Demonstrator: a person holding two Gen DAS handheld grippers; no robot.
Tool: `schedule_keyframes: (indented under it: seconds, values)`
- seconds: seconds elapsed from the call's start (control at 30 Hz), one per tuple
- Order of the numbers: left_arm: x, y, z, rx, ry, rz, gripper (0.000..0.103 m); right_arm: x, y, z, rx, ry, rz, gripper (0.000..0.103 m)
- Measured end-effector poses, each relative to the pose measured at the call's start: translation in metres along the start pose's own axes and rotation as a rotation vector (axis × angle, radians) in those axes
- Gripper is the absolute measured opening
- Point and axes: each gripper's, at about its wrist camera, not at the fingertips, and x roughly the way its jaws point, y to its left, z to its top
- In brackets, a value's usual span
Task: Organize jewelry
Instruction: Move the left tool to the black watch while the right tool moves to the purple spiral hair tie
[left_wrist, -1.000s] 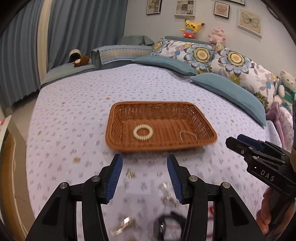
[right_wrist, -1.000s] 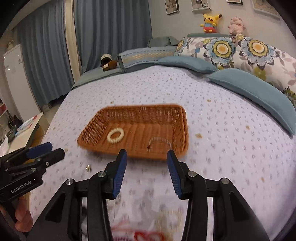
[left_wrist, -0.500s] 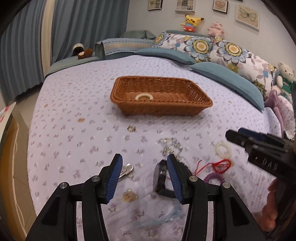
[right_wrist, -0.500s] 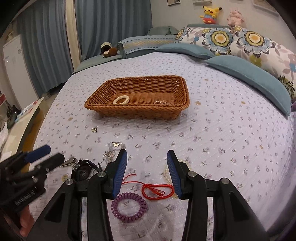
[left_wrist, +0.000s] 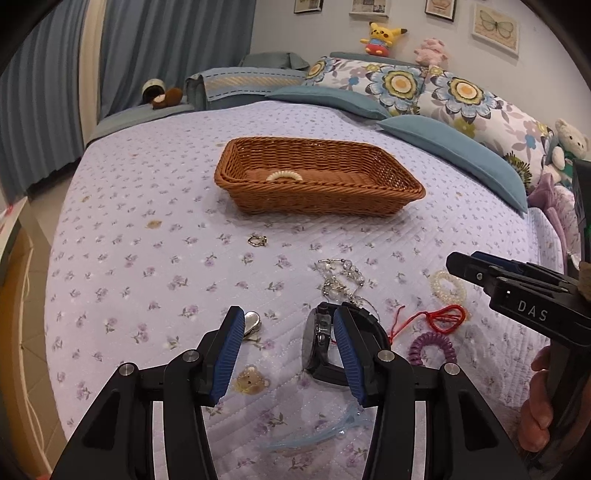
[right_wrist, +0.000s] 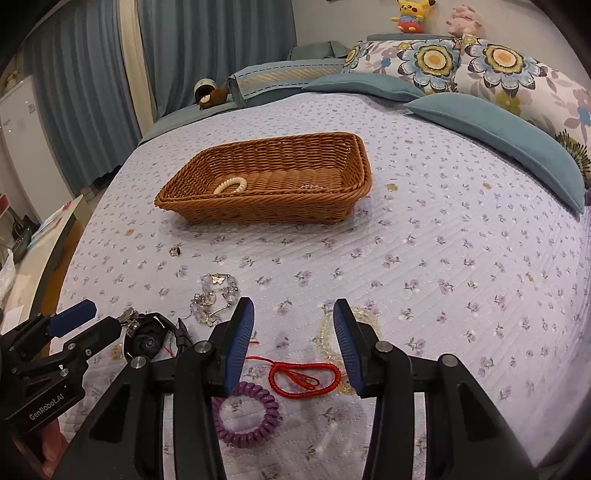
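Holding both tools low over the bed (left_wrist: 110, 206), I have the left tool (left_wrist: 288, 347) released, its blue fingers spread wide with nothing between them. A black watch (left_wrist: 319, 343) lies on the quilt just beside the left tool's right-hand finger, at about 1 o'clock from the gap. A silver clip (left_wrist: 252, 321) sits just behind the other finger at 11 o'clock. My right tool (right_wrist: 293, 345) is likewise released and empty; a red cord (right_wrist: 303, 373) lies on the quilt between its fingers, and a purple coil band (right_wrist: 247, 413) rests at 7 o'clock from the cord. A clear bead bracelet (right_wrist: 216, 295) lies at 10 o'clock. The wicker basket (right_wrist: 266, 210) stands well apart at 12 o'clock, with a cream bead bracelet (right_wrist: 231, 184) inside it on the left part of its floor.
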Motion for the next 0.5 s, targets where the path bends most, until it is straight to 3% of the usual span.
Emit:
schedule_keyframes:
  seconds: [0.3,0.5]
  values:
    - [-0.001,0.001,-0.001,-0.007,0.002,-0.007,0.052,-0.002,0.004,-0.001,-0.019,-0.004,0.002,0.047]
    - [-0.001,0.012,-0.005,0.009,0.045,-0.028,0.052,-0.005,0.002,-0.007,-0.044,0.016,0.032,0.047]
